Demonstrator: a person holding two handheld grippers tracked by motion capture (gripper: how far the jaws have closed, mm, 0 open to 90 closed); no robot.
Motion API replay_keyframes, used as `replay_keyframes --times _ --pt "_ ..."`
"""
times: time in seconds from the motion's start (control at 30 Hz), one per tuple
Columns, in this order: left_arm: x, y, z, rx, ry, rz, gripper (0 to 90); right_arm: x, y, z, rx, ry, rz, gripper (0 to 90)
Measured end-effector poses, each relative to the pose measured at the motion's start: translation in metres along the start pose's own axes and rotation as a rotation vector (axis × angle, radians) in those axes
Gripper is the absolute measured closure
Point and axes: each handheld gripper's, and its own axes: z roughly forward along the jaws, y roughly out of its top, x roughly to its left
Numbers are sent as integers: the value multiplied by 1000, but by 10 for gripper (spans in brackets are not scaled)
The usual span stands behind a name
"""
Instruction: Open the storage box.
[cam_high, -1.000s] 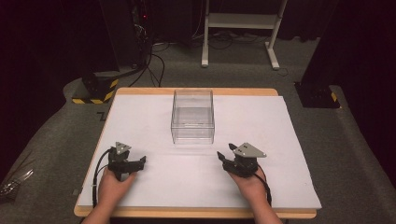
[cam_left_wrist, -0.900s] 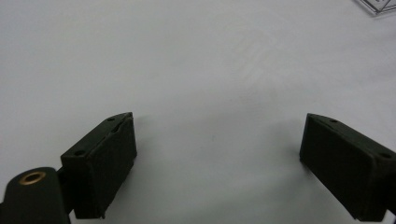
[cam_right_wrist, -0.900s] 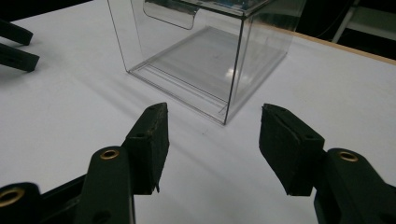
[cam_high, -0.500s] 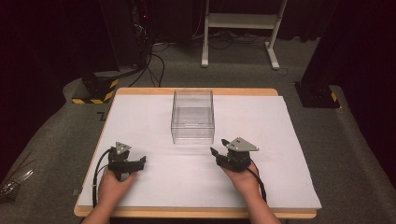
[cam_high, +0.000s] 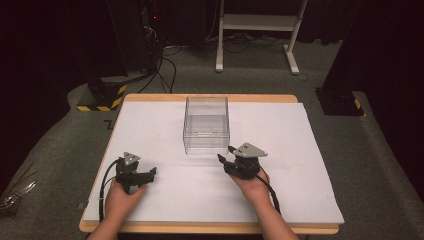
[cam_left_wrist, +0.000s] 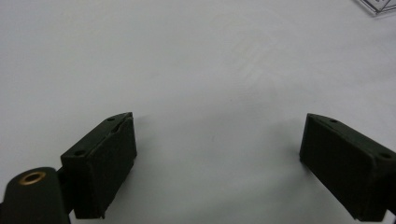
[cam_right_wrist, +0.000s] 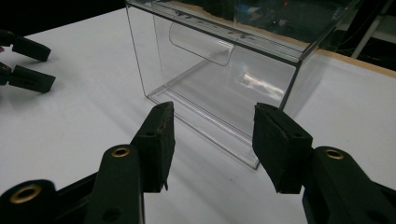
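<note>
- Resting near the middle of the desk (cam_high: 300, 150), toward its far edge, the clear plastic box (cam_high: 206, 125) stands upright on the white sheet that covers the desk top, with its open side up.
- In the right gripper view the clear plastic box (cam_right_wrist: 219, 70) shows see-through walls, a curved handle cut-out in one wall, and nothing visible inside.
- The right tool (cam_high: 226, 159) is held low over the sheet just in front of the box's near right corner, pointing toward it; the two are close but apart.
- Its jaws have just been closing a little, yet they stand well spread, with only the bare sheet and the box's lower edge seen beyond the gap; nothing is between them.
- In its own view the right tool (cam_right_wrist: 212, 144) looks along both black pads at the near bottom corner of the box.
- The left tool (cam_high: 149, 173) lies low over the near left part of the desk, well apart from the box, gripped by the person's left hand (cam_high: 122, 197).
- In its own view the left tool (cam_left_wrist: 217, 158) has its jaws spread wide over plain white sheet, pinching nothing.
- The right hand (cam_high: 255, 184) holds its tool from behind, with the cable trailing back along the forearm.
</note>
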Motion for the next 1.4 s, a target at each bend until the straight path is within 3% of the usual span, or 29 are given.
replay_keyframes --times 0.93,1.27,1.4 --pt "0 0 0 1 -1 0 113 1 18 42 -6 40 64 423" --pt "0 0 0 1 -1 0 113 -2 18 51 -21 27 96 452" --pt "0 0 0 1 -1 0 113 -7 17 54 -39 49 129 505"
